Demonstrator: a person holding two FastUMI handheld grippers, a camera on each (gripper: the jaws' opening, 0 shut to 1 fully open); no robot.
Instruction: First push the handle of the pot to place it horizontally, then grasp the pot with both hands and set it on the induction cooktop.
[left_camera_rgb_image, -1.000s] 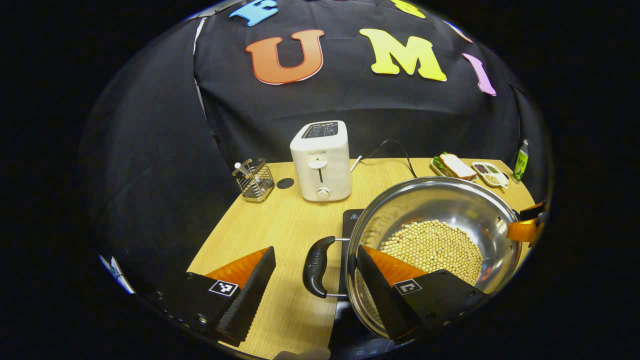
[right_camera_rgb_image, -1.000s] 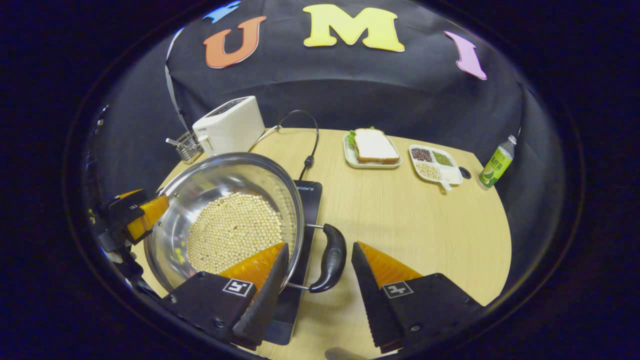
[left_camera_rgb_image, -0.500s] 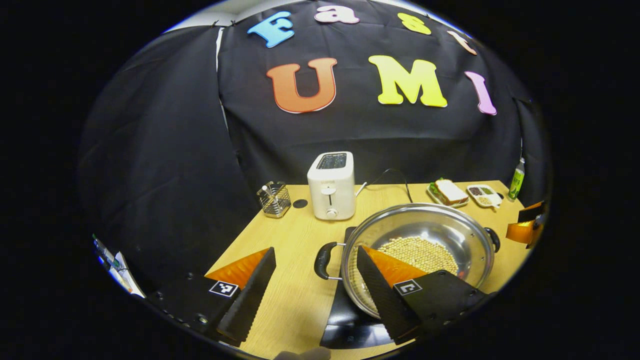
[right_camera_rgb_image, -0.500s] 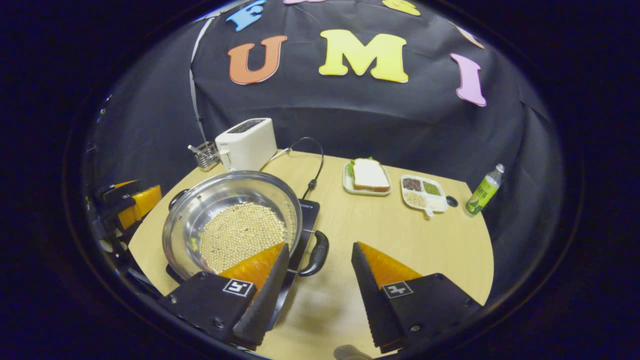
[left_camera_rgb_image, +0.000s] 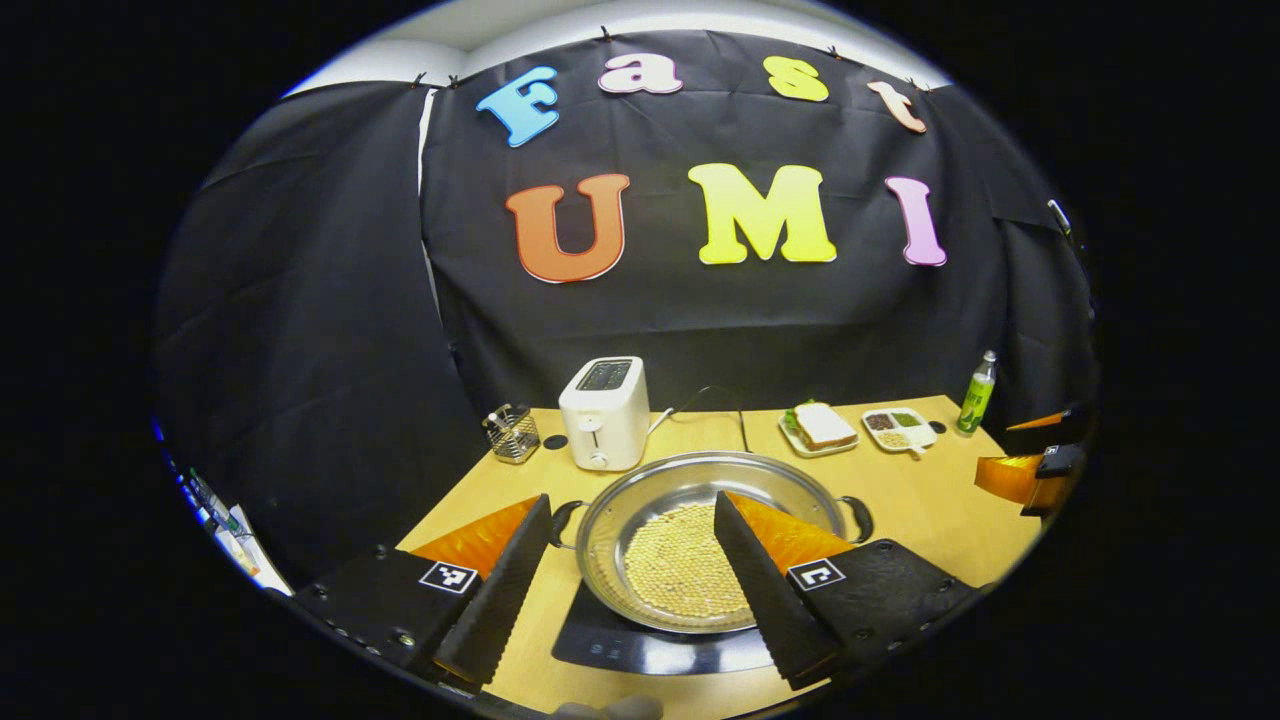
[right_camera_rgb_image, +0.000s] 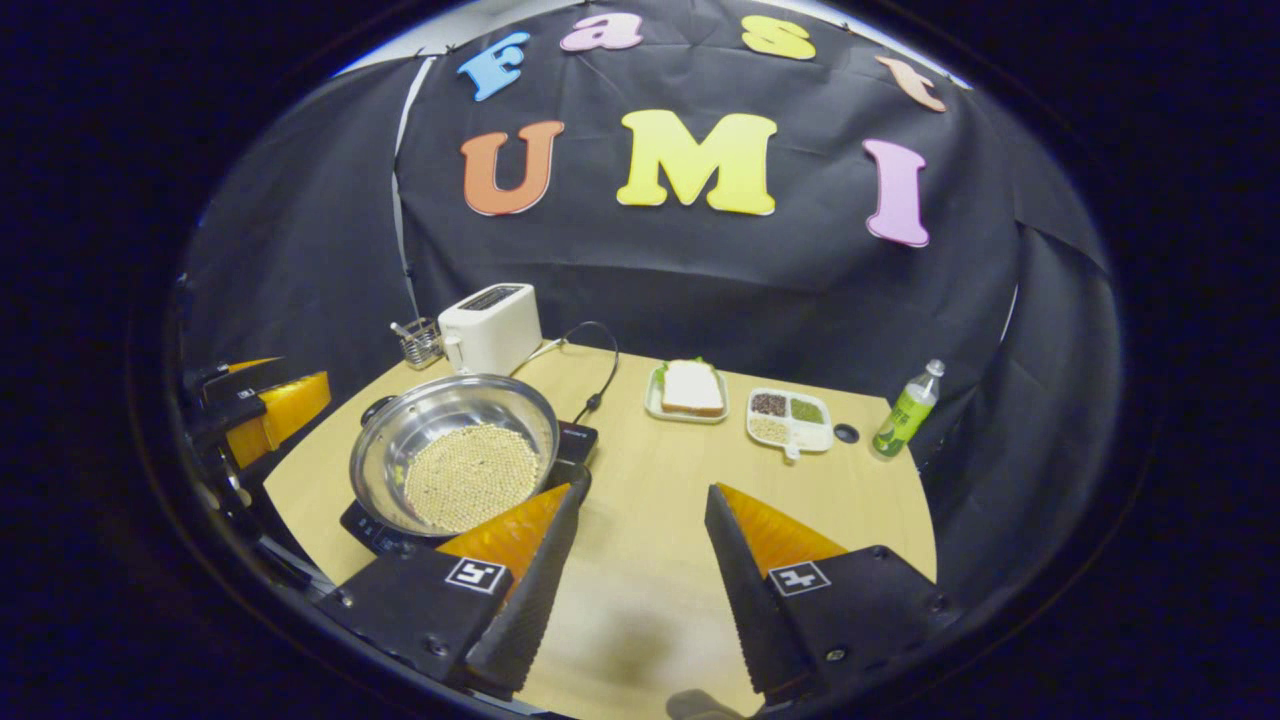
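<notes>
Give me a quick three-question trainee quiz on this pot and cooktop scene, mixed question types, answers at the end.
1. True or false: the pot rests on the induction cooktop.
2. Multiple choice: the left gripper and right gripper are A) both shut on the pot handles, B) both open and off the pot, C) one open, one shut.
3. Fill in: in the right gripper view, the plate between the toaster and the divided snack tray holds a ____.

Key: 1 true; 2 B; 3 sandwich.
</notes>
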